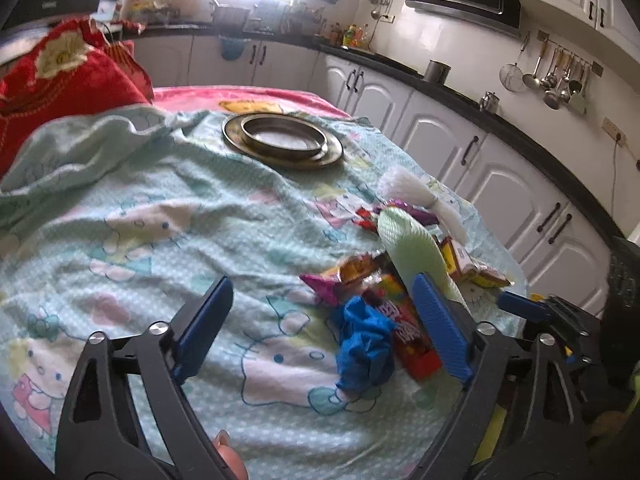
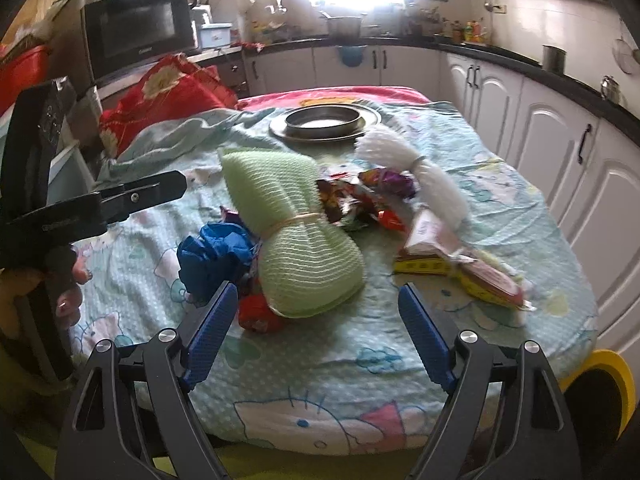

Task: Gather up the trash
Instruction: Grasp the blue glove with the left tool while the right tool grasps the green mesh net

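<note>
Over the cartoon-print cloth (image 2: 500, 184), both claws gape wide, gripping nothing: left gripper (image 1: 324, 312) above blue crumpled wrapper (image 1: 362, 344), right gripper (image 2: 316, 312) angled down before green mesh bundle (image 2: 296, 232).

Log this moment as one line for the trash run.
left tool: open, empty | right tool: open, empty | trash: wrappers, blue wad on tablecloth | collected: none visible
</note>
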The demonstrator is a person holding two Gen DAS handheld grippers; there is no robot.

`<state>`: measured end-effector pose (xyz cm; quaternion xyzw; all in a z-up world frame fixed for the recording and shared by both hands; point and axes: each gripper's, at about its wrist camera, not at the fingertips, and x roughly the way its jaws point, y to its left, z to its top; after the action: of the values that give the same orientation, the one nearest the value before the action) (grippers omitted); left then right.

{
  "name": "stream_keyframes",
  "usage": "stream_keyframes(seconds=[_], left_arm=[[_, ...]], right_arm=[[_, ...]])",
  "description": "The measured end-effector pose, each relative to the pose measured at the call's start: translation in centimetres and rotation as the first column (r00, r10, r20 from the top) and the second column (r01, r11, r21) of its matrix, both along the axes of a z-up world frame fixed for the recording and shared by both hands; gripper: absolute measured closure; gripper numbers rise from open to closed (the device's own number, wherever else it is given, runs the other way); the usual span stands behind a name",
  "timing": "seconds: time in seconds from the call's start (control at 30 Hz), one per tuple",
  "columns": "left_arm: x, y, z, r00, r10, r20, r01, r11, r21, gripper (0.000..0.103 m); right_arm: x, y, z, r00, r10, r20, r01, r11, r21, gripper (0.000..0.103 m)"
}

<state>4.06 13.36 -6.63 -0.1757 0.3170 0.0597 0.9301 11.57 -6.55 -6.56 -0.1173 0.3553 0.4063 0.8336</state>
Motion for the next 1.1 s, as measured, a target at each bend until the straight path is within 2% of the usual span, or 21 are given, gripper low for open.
stream_keyframes(seconds=[0.17,0.23,0.4,0.43,0.63,0.73,0.83,1.1], left_arm=[[0.2,-0.6,-0.7,0.998,-0.059,-0.002,0.059,0.997,-0.053,0.030],[0.4,-0.9,-1.0,0.997,-0.079,-0.009,0.078,0.995,-0.063,0.036],[1.0,-1.6,-2.1,0.992,-0.122,-0.032,0.117,0.987,-0.112,0.043],[1.1,-1.7,-2.4,0.991,-0.127,-0.036,0.122,0.985,-0.119,0.045],[1.7,-2.7,-3.8,0.984,-0.164,-0.073,0.152,0.977,-0.148,0.061],[1.8,-3.0,-4.3,0.981,-0.170,-0.097,0.155,0.977,-0.148,0.078],[1.7,-2.8,-4.5,0.980,-0.164,-0.109,0.147,0.977,-0.152,0.086],[1.2,-2.9,-3.5,0.984,-0.160,-0.084,0.149,0.981,-0.124,0.089]], right_arm=[[0.7,1.4,-1.0,0.999,0.017,-0.037,-0.018,1.000,-0.013,0.030],[1.0,1.9,-1.5,0.998,0.021,-0.054,-0.023,1.000,-0.021,0.034],[1.5,1.8,-2.2,0.995,0.031,-0.098,-0.031,1.000,-0.002,0.048],[1.5,1.8,-2.2,0.995,0.034,-0.096,-0.034,0.999,0.002,0.054],[1.2,1.4,-1.7,0.997,0.043,-0.067,-0.043,0.999,-0.001,0.065],[0.8,1.2,-1.4,0.998,0.051,-0.045,-0.052,0.999,-0.005,0.069],[0.3,1.1,-1.1,0.998,0.064,-0.019,-0.064,0.998,-0.009,0.071],[-1.1,0.2,0.7,0.996,0.090,0.009,-0.090,0.996,0.021,0.072]])
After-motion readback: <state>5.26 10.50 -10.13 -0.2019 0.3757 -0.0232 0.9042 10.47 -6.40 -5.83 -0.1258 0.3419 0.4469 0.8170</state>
